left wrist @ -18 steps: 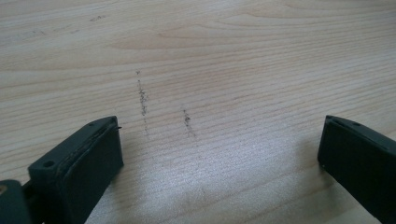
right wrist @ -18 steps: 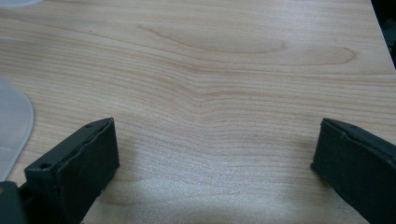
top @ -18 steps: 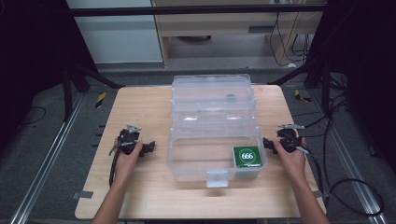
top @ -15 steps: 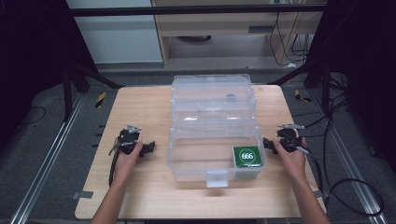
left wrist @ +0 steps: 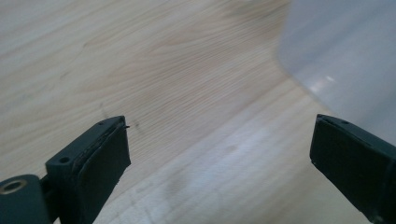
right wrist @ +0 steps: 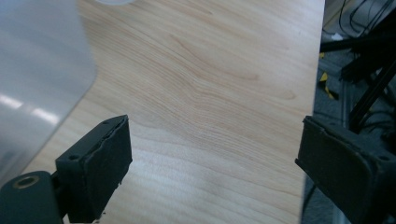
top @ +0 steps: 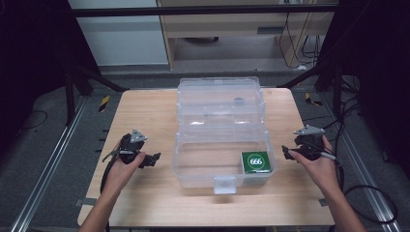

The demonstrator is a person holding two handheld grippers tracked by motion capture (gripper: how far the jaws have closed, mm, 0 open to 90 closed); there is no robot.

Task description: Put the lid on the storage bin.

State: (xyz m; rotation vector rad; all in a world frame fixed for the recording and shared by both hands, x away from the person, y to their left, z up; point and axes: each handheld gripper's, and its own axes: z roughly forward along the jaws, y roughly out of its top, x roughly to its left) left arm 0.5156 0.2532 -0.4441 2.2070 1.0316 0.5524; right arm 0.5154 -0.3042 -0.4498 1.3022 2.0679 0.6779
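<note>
Clear plastic: the storage box (top: 221,135) sits at the centre of the high view, lid thrown back toward the top of the frame, so the tray is open to you.
Green packet: the packet marked 666 (top: 256,162) lies inside the box, in its lower right corner, near the front wall.
Latch: the front clasp (top: 225,184) hangs at the box's lower edge, undone.
Left gripper: your left gripper (top: 153,159) rests left of centre, just beside the box wall, jaws spread wide with bare wood between them in the left gripper view (left wrist: 219,158).
Right gripper: your right gripper (top: 286,154) sits at the right, close to the box's right wall, jaws likewise apart and holding nothing (right wrist: 212,163).
Tabletop: the wooden tabletop (top: 145,111) carries nothing else.
Change: against the earlier high views, both hands and the box lie as they did; nothing has shifted.
Meaning: you are poised, not working; I judge the next move is yours to begin, probably toward the packet or the lid.
</note>
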